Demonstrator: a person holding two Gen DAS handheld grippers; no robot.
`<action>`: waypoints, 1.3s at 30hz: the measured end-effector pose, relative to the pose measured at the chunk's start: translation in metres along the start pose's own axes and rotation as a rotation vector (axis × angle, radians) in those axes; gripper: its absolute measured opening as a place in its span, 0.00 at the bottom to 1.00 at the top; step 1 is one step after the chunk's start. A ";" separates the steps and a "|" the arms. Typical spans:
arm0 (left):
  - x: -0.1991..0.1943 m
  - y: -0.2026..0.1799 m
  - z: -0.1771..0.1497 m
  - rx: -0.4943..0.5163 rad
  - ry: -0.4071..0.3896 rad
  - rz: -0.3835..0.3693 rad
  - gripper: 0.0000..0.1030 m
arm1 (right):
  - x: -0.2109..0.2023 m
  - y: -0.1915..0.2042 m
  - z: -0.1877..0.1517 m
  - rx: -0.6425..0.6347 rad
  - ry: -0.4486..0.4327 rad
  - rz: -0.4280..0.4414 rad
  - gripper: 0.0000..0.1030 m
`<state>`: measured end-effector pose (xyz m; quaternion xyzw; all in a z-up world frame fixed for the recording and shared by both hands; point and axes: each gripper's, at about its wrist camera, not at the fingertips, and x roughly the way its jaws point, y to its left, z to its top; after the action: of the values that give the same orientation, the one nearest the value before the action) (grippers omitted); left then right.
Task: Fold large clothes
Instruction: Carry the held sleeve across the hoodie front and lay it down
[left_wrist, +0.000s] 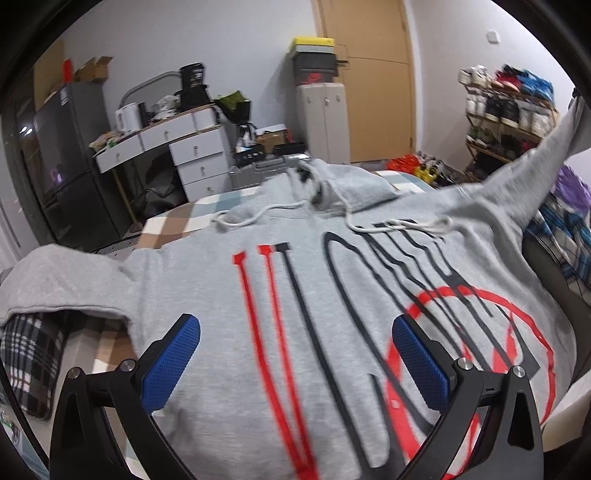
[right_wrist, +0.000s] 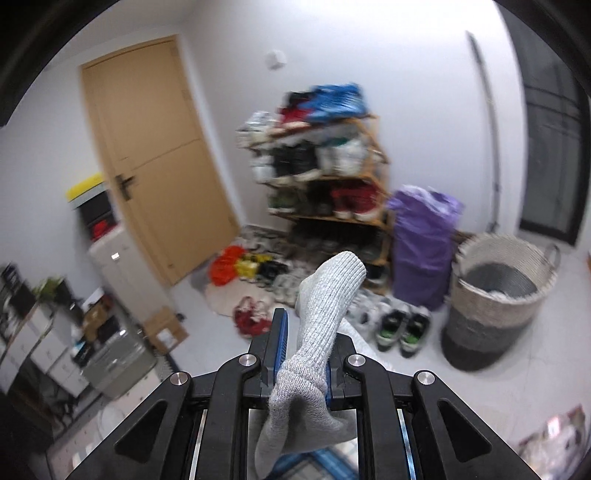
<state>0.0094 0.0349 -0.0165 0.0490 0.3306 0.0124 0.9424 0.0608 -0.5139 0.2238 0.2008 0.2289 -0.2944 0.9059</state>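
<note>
Two blue pads of your left gripper (left_wrist: 295, 365) stand wide apart, nothing clamped; grey hoodie (left_wrist: 332, 280) spread flat beneath and ahead of jaws. Your right gripper (right_wrist: 303, 354) clamped on ribbed sleeve cuff (right_wrist: 325, 295), cuff poking up past jaws.

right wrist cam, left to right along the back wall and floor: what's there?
Wooden door → shoe rack → purple bag → woven laundry basket. In front, the right gripper is shut on the grey sleeve cuff.
</note>
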 end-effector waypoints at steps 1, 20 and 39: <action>-0.001 0.009 0.001 -0.021 -0.004 0.005 0.99 | -0.002 0.010 -0.003 -0.015 -0.004 0.031 0.15; -0.034 0.143 0.004 -0.400 -0.187 0.278 0.99 | -0.088 0.342 -0.223 -0.526 0.059 0.786 0.14; -0.035 0.170 -0.005 -0.460 -0.181 0.274 0.99 | -0.052 0.385 -0.530 -0.909 0.791 1.226 0.79</action>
<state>-0.0194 0.2025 0.0185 -0.1211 0.2239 0.2102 0.9439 0.1068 0.0602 -0.0919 -0.0054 0.4748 0.4589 0.7510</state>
